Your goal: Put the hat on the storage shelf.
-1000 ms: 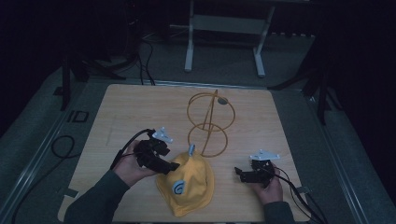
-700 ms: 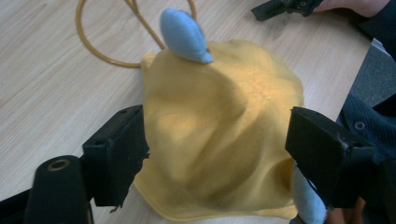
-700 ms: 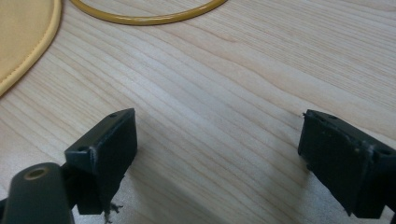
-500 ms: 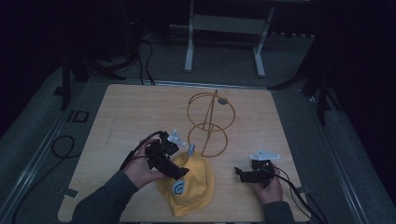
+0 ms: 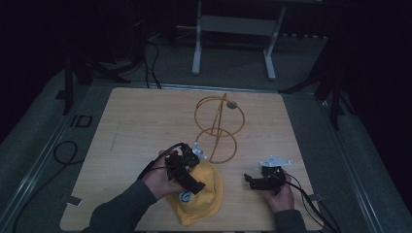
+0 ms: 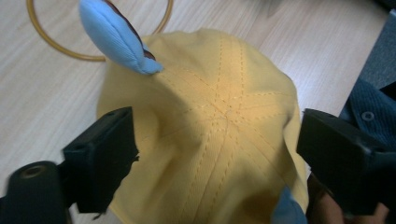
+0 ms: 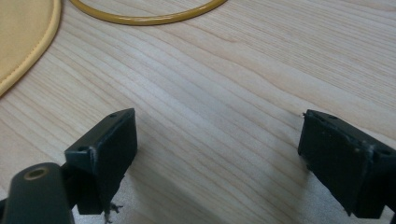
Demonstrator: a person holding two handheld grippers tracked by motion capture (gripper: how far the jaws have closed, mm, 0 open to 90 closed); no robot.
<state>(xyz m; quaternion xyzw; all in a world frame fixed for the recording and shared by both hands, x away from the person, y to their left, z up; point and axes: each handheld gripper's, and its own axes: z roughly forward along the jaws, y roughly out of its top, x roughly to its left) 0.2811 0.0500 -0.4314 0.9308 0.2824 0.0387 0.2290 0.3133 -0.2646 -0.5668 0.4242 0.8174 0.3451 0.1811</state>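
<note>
The yellow cap (image 5: 201, 199) is lying on the desk (image 5: 141, 121), close to the near edge and about halfway along it. It is sitting with its round top up, so the stitched lines that meet in the middle are showing in the left gripper view. A bit of light blue cloth (image 6: 116, 37) is sticking up at the far side of the cap; I cannot tell what part it is.

The left gripper (image 5: 187, 172) is hanging right over the cap. Its jaws have just been opening and are now standing wide, one on each side of the round top. They are not pinching it, so the cap is resting free. It looks like the person is getting ready to take hold of it.

Just beyond the cap, the yellow wire stand (image 5: 218, 128) is waiting with its ring flat on the desk and its loops standing up. It is probably there so the cap can go on top.

The right gripper (image 5: 260, 182) is resting near the near right corner, out of the way. Its jaws are wide apart too, with only bare wood between them.
</note>
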